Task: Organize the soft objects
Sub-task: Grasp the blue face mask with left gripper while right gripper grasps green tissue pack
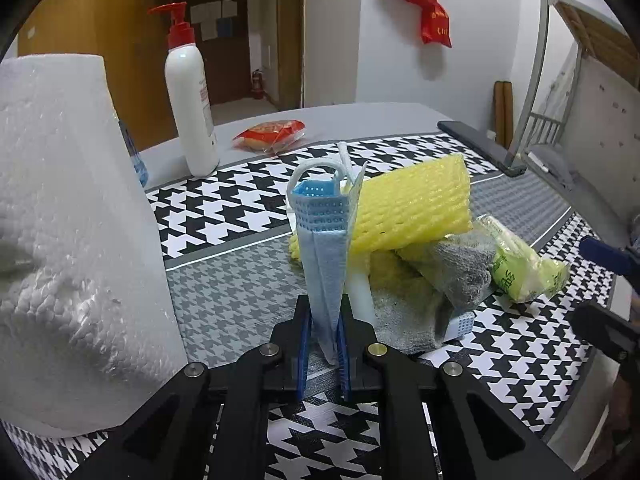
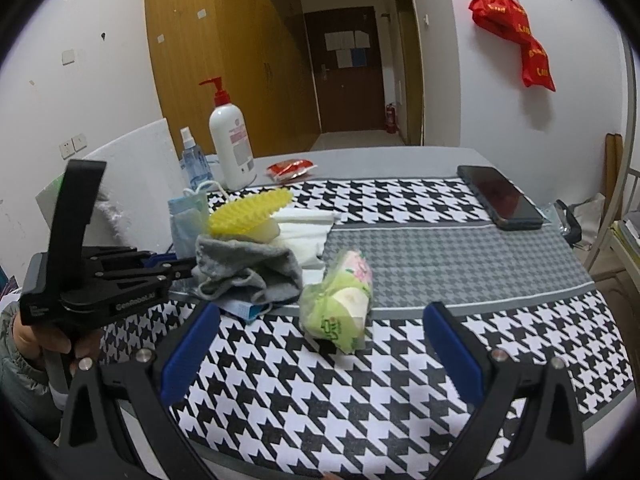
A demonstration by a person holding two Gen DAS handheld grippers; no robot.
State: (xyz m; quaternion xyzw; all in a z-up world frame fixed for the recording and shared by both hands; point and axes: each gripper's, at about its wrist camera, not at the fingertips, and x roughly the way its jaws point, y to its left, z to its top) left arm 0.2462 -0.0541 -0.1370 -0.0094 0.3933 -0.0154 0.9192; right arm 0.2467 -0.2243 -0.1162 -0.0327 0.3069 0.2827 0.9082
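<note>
My left gripper (image 1: 323, 322) is shut on a folded blue face mask (image 1: 326, 240), which stands upright between the blue pads with its white ear loops on top. Just behind it lies a pile: a yellow foam net (image 1: 412, 208), a grey cloth (image 1: 452, 276) and a green tissue pack (image 1: 520, 266). In the right wrist view my right gripper (image 2: 322, 314) is open and wide. The tissue pack (image 2: 340, 300) lies between and just ahead of its tips, untouched. The left gripper (image 2: 176, 266) sits at the pile's left, by the mask (image 2: 186, 220).
A white foam block (image 1: 72, 220) stands close on the left. Behind are a lotion pump bottle (image 2: 232, 140), a spray bottle (image 2: 194, 160) and a red snack packet (image 2: 290, 169). A phone (image 2: 500, 196) lies far right on the houndstooth mat (image 2: 400, 360). White cloth (image 2: 304, 232) lies under the pile.
</note>
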